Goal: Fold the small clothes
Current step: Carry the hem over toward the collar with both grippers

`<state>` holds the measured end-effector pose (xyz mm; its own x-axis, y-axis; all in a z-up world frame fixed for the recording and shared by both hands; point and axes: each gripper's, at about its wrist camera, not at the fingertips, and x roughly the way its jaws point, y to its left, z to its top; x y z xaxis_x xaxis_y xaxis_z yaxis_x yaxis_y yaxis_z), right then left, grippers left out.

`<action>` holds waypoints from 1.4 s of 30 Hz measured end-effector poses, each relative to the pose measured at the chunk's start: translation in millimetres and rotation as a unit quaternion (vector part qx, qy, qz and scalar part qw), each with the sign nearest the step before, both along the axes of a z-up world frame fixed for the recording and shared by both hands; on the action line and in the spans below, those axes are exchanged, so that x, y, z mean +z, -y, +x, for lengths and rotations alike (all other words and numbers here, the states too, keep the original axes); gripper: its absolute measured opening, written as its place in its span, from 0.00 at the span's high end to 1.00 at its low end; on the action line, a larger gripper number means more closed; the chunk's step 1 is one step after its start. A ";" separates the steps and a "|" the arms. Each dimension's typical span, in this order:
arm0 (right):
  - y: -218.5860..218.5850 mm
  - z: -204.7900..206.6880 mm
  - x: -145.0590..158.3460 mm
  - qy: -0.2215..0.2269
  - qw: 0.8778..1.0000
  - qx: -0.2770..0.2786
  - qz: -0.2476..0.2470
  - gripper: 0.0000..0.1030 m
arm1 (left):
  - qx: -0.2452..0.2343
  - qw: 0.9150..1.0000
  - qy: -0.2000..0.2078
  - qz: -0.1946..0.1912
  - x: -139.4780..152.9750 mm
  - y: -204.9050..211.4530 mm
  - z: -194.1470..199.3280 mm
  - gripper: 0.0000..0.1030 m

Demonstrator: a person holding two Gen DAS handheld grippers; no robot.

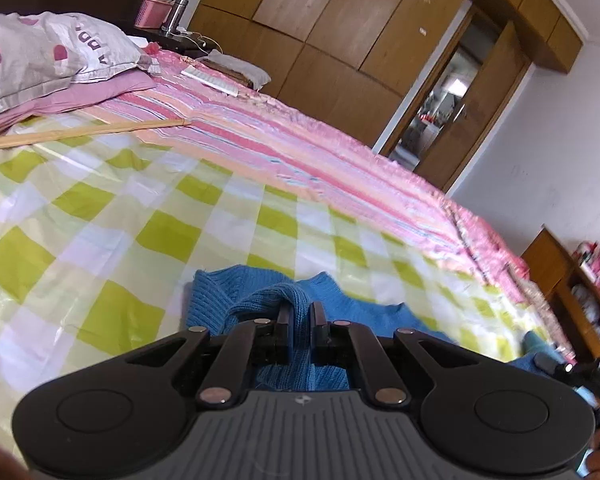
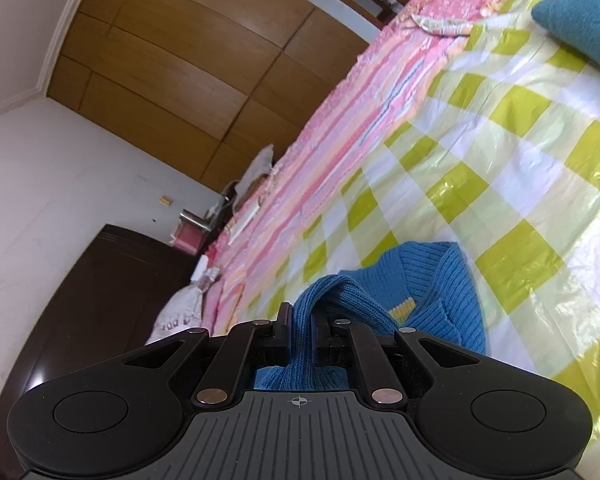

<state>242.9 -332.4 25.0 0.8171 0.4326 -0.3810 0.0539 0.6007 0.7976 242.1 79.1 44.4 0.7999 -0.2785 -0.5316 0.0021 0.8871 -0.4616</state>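
Note:
A small blue knitted sweater (image 1: 260,300) lies bunched on a green-and-white checked sheet (image 1: 120,232) spread over the bed. My left gripper (image 1: 300,312) is shut on a ribbed fold of the blue sweater, which runs back between its fingers. In the right wrist view the same blue sweater (image 2: 432,280), with a small yellow label, is pinched by my right gripper (image 2: 302,314), shut on another ribbed fold. The right gripper's black body shows at the lower right edge of the left wrist view. Most of the sweater is hidden under the gripper bodies.
A pink striped bedspread (image 1: 300,148) covers the far side of the bed. Pillows (image 1: 40,52) and a wooden stick (image 1: 80,134) lie at the head. A teal knit piece (image 2: 580,20) rests on the checked sheet. Wooden wardrobes (image 1: 320,40) and a shelf (image 1: 560,272) stand beyond.

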 end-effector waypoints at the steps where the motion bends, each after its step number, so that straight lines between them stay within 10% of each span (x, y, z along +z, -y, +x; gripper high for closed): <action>1: -0.2 3.6 -1.5 -0.001 1.000 0.000 -0.004 0.91 | 0.000 1.000 -0.002 0.004 -1.9 0.7 3.3 0.87; 42: -6.3 48.4 -17.7 -0.046 0.996 -0.021 -0.072 0.70 | 0.089 0.995 -0.032 0.010 -23.7 -25.7 33.8 0.81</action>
